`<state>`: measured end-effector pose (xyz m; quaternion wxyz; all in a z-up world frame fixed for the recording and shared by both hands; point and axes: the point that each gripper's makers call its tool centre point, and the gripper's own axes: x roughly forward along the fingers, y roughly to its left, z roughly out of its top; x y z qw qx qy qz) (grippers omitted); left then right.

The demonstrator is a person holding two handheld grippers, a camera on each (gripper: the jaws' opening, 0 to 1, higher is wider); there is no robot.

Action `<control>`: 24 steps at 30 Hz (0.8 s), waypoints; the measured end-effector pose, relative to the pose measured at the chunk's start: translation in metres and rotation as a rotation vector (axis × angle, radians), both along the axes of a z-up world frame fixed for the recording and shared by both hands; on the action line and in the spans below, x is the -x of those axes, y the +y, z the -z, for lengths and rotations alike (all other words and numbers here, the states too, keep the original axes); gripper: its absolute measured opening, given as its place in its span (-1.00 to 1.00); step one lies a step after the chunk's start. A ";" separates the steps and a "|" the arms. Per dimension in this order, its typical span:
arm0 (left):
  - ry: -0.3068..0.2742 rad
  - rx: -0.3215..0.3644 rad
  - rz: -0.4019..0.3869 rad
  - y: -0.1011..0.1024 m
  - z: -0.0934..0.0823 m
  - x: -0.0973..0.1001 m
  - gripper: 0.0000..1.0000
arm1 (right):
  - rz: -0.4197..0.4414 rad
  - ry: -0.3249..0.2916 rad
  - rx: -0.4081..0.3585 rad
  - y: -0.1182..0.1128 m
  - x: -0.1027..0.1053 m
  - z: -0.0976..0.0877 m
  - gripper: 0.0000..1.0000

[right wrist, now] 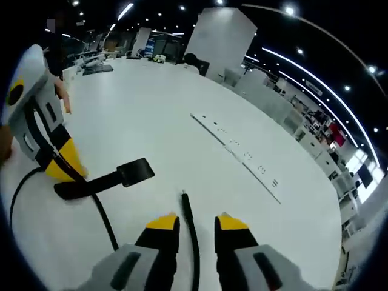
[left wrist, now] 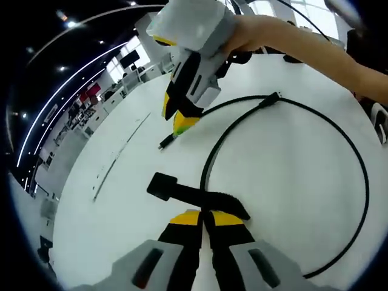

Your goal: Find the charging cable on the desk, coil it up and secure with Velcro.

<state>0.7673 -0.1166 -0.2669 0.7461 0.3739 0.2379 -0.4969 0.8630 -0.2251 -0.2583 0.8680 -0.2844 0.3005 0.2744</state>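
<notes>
Charging cable (left wrist: 364, 182): black, lying on the white desk (left wrist: 285, 163) in one wide loose loop, not yet coiled. Velcro strap (left wrist: 197, 195): black, fixed to the cable, its flat tab pointing left in the left gripper view. Left gripper (left wrist: 206, 219): my jaws are pressed together on the strap where it meets the cable, pinning that end near me. Right gripper (right wrist: 197, 225): my jaws stand spread, one on each side of the cable's free end, whose plug (right wrist: 183, 197) lies just beyond the tips; nothing is pinched yet. In the left gripper view the same gripper hangs over the plug end at the far left of the loop. Desk: bare otherwise, with a long cover strip (right wrist: 239, 151) running across it to the right in the right gripper view. Step in hand, by my judgement: catching the free end to begin coiling. To do it well, I should lower the jaws square over the cord just behind the plug, shut them firmly, then lead that end round toward the strap in small even turns, holding the left grip fast so the strap is free to wrap last.
</notes>
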 end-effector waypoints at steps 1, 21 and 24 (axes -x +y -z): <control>0.003 0.003 0.000 0.000 0.000 0.000 -0.88 | 0.003 0.008 0.004 0.000 -0.001 0.003 -0.52; 0.005 -0.003 0.023 0.000 0.000 -0.003 -0.88 | -0.012 0.061 -0.029 0.018 -0.005 0.009 -0.59; 0.011 0.005 0.021 0.001 0.000 -0.004 -0.88 | -0.007 0.071 -0.041 0.018 -0.004 0.010 -0.59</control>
